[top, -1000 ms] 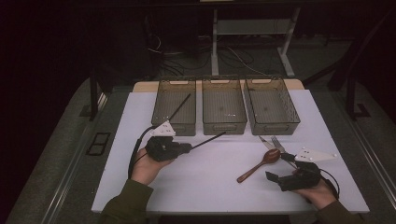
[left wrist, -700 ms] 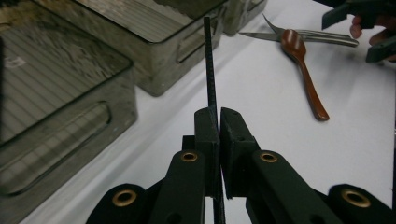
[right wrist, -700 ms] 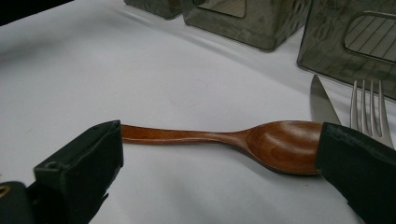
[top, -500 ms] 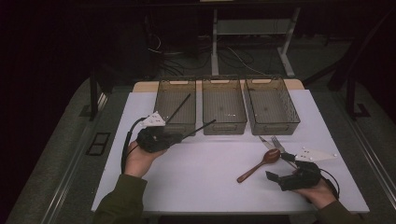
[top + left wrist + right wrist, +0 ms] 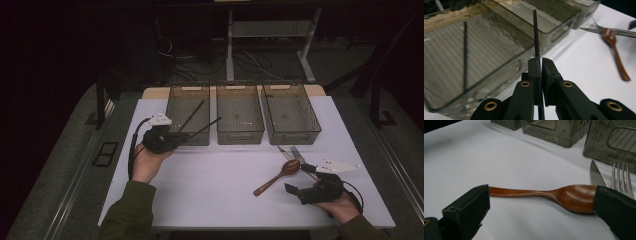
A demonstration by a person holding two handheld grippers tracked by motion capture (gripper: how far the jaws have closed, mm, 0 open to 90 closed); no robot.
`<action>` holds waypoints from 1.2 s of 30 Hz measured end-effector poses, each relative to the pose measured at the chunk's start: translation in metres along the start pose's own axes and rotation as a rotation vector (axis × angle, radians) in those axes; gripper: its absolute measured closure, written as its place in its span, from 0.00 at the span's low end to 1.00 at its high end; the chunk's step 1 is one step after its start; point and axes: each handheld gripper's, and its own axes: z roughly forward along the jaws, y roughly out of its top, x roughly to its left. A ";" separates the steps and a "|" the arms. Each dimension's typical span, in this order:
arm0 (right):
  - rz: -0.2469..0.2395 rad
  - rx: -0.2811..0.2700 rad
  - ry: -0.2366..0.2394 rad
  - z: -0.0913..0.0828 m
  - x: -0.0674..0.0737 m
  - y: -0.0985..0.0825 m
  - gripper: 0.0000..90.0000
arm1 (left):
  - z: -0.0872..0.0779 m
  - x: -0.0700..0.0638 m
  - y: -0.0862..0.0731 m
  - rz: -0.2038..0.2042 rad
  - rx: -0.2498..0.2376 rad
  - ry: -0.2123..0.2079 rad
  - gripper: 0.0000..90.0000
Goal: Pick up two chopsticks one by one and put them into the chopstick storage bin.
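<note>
The left claw (image 5: 539,65) grips a black chopstick (image 5: 535,35) just in front of the leftmost bin (image 5: 186,109), where another chopstick (image 5: 465,53) lies. The right claw (image 5: 541,207) gapes around the wooden spoon (image 5: 564,196).

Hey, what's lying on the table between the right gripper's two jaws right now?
In the right gripper view, the wooden spoon lies crosswise between the open jaws of the right gripper, untouched; a knife and fork rest just beyond.

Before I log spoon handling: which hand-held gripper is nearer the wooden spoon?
Right. The right hand-held gripper has its open jaws either side of the wooden spoon; the left hand-held gripper is far off, by the leftmost bin.
</note>
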 end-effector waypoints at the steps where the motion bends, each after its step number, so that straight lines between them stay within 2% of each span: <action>1: 0.000 -0.002 0.000 0.000 0.000 0.000 0.02 | 0.000 0.002 0.003 -0.004 -0.002 0.008 0.95; 7: 0.000 -0.003 0.002 -0.001 0.000 0.000 0.02 | -0.001 0.015 0.019 -0.020 -0.017 0.049 0.95; 17: 0.001 -0.006 0.002 -0.002 0.000 0.000 0.02 | 0.009 0.036 0.045 -0.025 0.018 0.126 0.95; 25: 0.003 -0.013 0.002 -0.003 0.000 0.000 0.02 | 0.026 0.047 0.054 -0.035 0.054 0.162 0.95; 29: 0.005 -0.014 0.005 -0.003 0.000 0.001 0.02 | 0.034 0.055 0.057 -0.047 0.083 0.186 0.95; 32: 0.006 -0.015 0.006 -0.003 0.000 0.001 0.02 | 0.040 0.060 0.059 -0.069 0.085 0.198 0.95; 36: 0.005 -0.015 0.008 -0.003 0.000 0.001 0.02 | 0.048 0.066 0.060 -0.066 0.110 0.216 0.95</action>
